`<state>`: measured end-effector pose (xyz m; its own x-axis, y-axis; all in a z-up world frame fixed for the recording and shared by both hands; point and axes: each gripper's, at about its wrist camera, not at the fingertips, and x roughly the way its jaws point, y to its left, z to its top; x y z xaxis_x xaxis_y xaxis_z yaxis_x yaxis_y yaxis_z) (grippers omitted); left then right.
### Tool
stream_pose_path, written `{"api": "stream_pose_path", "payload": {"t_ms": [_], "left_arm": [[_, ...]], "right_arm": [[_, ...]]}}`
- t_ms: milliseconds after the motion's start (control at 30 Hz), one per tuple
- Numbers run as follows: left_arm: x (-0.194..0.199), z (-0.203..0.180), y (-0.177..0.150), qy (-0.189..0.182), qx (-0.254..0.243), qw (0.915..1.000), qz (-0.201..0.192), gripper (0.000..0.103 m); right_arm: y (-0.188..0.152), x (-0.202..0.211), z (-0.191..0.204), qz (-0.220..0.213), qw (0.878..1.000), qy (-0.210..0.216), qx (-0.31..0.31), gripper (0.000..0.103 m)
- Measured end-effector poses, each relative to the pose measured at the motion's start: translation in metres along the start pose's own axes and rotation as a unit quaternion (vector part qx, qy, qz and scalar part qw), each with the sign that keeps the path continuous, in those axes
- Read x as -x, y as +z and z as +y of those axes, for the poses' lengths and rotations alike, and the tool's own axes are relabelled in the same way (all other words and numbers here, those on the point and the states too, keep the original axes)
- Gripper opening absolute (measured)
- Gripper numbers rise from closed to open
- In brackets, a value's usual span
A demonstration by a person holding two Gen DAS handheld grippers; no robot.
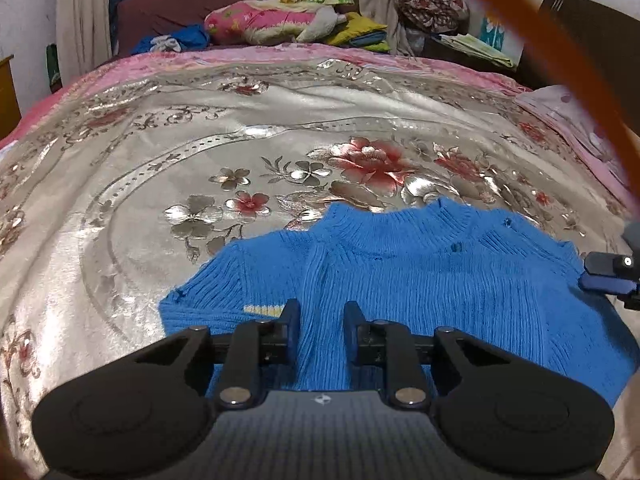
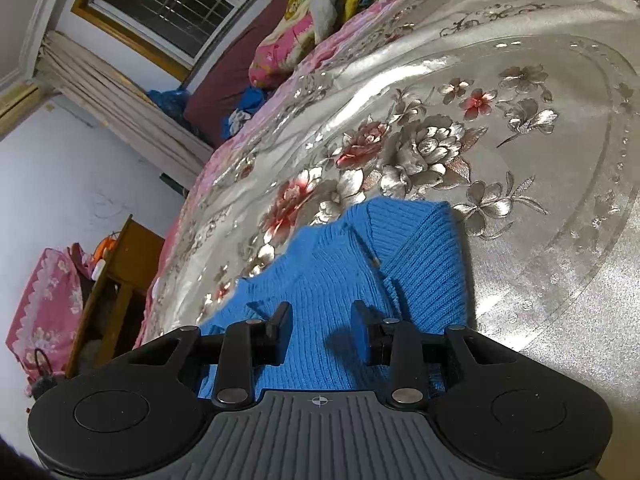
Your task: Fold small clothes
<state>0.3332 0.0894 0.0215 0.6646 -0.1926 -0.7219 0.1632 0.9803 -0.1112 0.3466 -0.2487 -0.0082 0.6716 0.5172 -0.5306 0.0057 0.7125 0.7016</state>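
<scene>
Presently, item: blue knit sweater (image 1: 400,280), lying flat on the floral satin bedspread (image 1: 160,152), collar (image 1: 384,228) at the far end from both grippers.
Long axis: runs from the collar back toward the tools; shoulders spread crosswise.
Left gripper (image 1: 322,322): jaws parted with a moderate gap, nothing clamped; it hangs over the sweater's body, near the sleeve with the pale striped cuff (image 1: 262,309).
Right gripper (image 2: 320,322): jaws likewise parted and empty, poised over the knit; a ribbed sleeve (image 2: 424,264) lies folded in just beyond its right finger.
Deciding relation: cloth lies directly under and ahead of both tools; each is closest to its own side of the sweater, neither clearly nearer overall.
Judgement: side folds look begun; a hem-to-collar fold seems due next.
Containers: none on the bedspread.
Beyond the sweater: pillows (image 1: 276,16) by the headboard; a wooden cabinet (image 2: 116,280) off the bedside.
</scene>
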Motion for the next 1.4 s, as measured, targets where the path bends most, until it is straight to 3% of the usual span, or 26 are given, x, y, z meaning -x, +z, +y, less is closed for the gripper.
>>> {"api": "stream_pose_path", "payload": {"t_ms": [133, 200, 233, 400, 500, 600, 700, 833, 867, 933, 967, 1200, 1300, 1400], "left_arm": [[-0.008, 0.000, 0.002, -0.001, 0.000, 0.9999, 0.014, 0.029], [-0.006, 0.000, 0.001, -0.010, 0.001, 0.9999, 0.010, 0.014], [-0.003, 0.000, 0.001, -0.015, 0.004, 0.9999, 0.005, 0.012], [0.040, 0.023, 0.011, -0.014, 0.045, 0.9965, -0.070, 0.012], [0.054, 0.051, 0.014, 0.010, 0.083, 0.9921, -0.093, 0.012], [0.045, 0.064, 0.005, 0.022, 0.101, 0.9921, -0.071, 0.012], [0.033, 0.058, -0.010, 0.030, 0.084, 0.9948, -0.048, 0.012], [0.027, 0.055, -0.016, 0.026, 0.086, 0.9951, -0.041, 0.012], [0.028, 0.056, -0.016, 0.025, 0.089, 0.9948, -0.043, 0.012], [0.031, 0.059, -0.014, 0.021, 0.096, 0.9939, -0.050, 0.012], [0.034, 0.060, -0.013, 0.021, 0.098, 0.9935, -0.054, 0.012], [0.051, 0.065, -0.011, 0.023, 0.106, 0.9904, -0.086, 0.012], [0.056, 0.070, -0.007, 0.027, 0.118, 0.9868, -0.108, 0.012], [0.044, 0.072, -0.005, 0.041, 0.120, 0.9868, -0.101, 0.012]], "right_arm": [[0.002, 0.000, 0.000, -0.002, 1.000, -0.001, -0.001, 0.033], [0.004, 0.001, -0.001, -0.006, 1.000, -0.001, -0.003, 0.033], [0.005, 0.001, -0.001, -0.008, 1.000, -0.002, -0.003, 0.033], [0.010, 0.006, 0.004, -0.019, 0.998, -0.037, 0.039, 0.033], [0.013, 0.002, 0.007, -0.018, 0.997, -0.050, 0.064, 0.033], [0.017, -0.012, 0.010, -0.009, 0.995, -0.059, 0.076, 0.033], [0.019, -0.033, 0.016, 0.002, 0.993, -0.074, 0.093, 0.043], [0.018, -0.053, 0.026, 0.015, 0.985, -0.096, 0.141, 0.043], [0.018, -0.056, 0.029, 0.018, 0.983, -0.102, 0.154, 0.041], [0.019, -0.058, 0.032, 0.020, 0.978, -0.122, 0.168, 0.015], [0.020, -0.057, 0.033, 0.020, 0.977, -0.129, 0.170, 0.008], [0.028, -0.015, 0.040, -0.041, 0.982, -0.090, 0.163, 0.006], [0.039, 0.006, 0.039, -0.086, 0.984, -0.075, 0.135, 0.005], [0.052, 0.011, 0.029, -0.118, 0.985, -0.075, 0.097, 0.005]]}}
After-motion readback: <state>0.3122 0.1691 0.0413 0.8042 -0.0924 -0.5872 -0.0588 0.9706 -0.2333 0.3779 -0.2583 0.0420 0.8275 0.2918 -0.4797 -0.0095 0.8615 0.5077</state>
